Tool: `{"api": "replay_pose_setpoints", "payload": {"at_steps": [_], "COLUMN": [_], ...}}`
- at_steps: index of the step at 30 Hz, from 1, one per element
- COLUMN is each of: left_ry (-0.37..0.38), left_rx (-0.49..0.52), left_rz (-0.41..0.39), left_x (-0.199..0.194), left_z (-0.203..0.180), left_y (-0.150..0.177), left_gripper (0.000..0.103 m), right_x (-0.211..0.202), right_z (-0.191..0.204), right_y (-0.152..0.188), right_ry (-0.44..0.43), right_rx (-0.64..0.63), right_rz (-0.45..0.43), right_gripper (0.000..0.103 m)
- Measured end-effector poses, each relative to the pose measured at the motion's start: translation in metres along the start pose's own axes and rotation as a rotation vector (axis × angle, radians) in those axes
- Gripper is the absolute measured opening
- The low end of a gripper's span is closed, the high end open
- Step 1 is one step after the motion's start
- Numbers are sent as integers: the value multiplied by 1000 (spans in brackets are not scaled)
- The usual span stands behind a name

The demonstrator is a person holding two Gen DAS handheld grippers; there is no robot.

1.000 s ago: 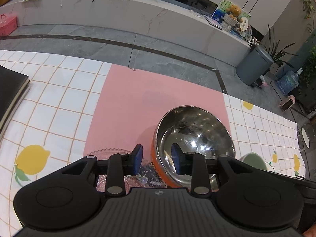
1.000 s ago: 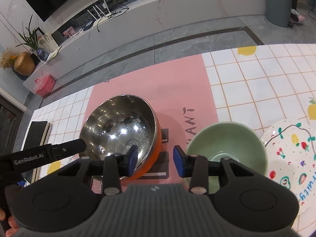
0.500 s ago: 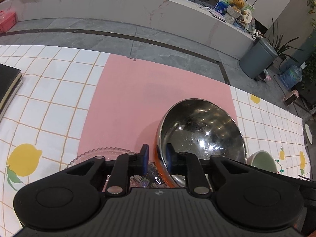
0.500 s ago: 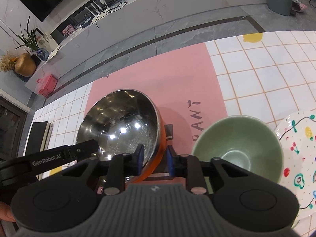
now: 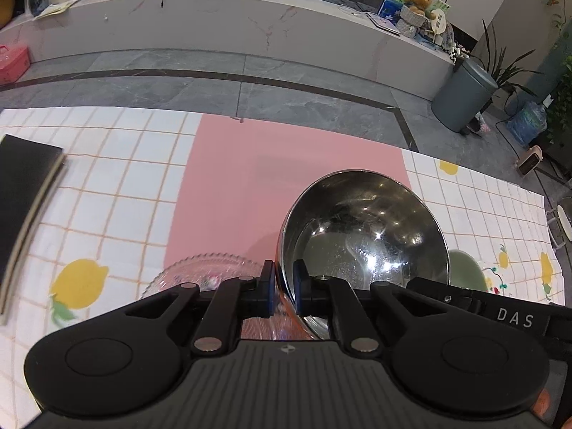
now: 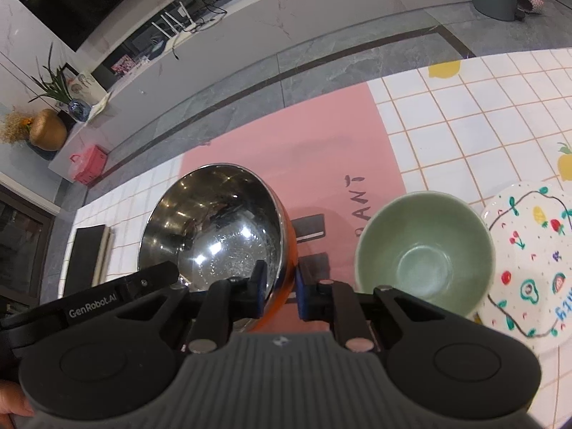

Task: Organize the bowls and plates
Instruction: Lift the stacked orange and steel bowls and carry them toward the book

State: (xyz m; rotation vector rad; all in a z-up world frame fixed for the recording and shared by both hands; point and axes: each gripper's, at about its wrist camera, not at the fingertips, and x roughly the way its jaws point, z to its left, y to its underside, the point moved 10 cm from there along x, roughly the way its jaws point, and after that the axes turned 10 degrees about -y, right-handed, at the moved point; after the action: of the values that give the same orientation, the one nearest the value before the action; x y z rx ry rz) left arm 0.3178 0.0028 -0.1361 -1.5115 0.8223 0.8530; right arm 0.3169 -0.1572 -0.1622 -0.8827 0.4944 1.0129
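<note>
Shiny steel bowl (image 5: pixel 364 236), orange outside, rim pinched by both grippers' jaws; green bowl (image 6: pixel 425 250) just right, glass plate (image 5: pixel 203 271) left.

Colours and patterns on the table

The steel bowl (image 6: pixel 218 228) is mirror-silver inside and orange outside. The ceramic bowl (image 6: pixel 425 250) is pale sage green. The plate (image 6: pixel 532 261) is white with hand-drawn fruit, cherries and a green wavy line. The glass dish (image 5: pixel 200 271) is clear with a beaded edge. The placemat (image 5: pixel 271 178) is plain pink with dark lettering; the tablecloth (image 5: pixel 114 164) is white with an orange grid and yellow lemons. Both grippers' fingertips (image 6: pixel 302 293) are blue on black bodies.
</note>
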Motion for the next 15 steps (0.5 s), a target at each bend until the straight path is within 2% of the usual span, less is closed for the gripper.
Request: {"api": "replay_pose_setpoints", "payload": {"at_steps": [6, 11, 15], "left_ry": [-35, -65, -63], "left_rx": [-7, -19, -49], "left_rz": [-3, -22, -41], "left_x": [-39, -76, -104], "left_z": [6, 12, 19], "left_y": [14, 30, 45], "left_gripper": [9, 9, 9], "right_x": [-33, -62, -83], "right_z": [21, 37, 48], "right_y": [22, 51, 78], "right_ry": [-28, -53, -72], "right_rx": [-16, -31, -44], "right_rz": [-2, 2, 15], "right_gripper": [15, 14, 14]}}
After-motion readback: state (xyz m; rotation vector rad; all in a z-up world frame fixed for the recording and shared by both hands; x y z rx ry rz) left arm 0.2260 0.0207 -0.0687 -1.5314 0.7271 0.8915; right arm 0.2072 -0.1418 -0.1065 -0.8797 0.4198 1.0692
